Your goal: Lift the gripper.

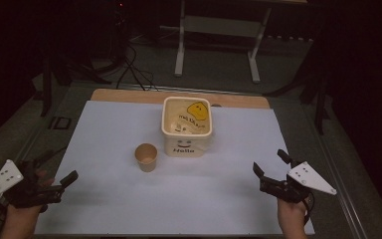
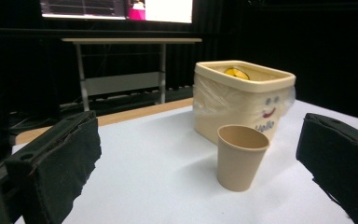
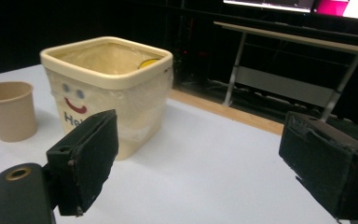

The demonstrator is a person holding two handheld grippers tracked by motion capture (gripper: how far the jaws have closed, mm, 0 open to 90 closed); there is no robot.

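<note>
Covering most of the wooden table (image 1: 129,94) is a large white rectangular sheet (image 1: 104,199), the biggest thing in the high view. Next in size is a cream square plastic tub (image 1: 186,147) lined with clear film, standing toward the far middle of the sheet; its front wall bears 2 blue dot eyes, a red smile and the dark word "Hello", and a yellow round piece (image 1: 198,110) lies inside near the far corner, beside writing too faint to read. The left gripper (image 1: 54,180), held in a hand at the sheet's near-left edge, has its 2 black jaws spread wide, gripping nothing. The right gripper (image 1: 268,164), at the near-right, is likewise spread and empty. Smallest is a tan paper cup (image 1: 146,157), upright and open, just beside the tub's front-left corner, apart from it.
</note>
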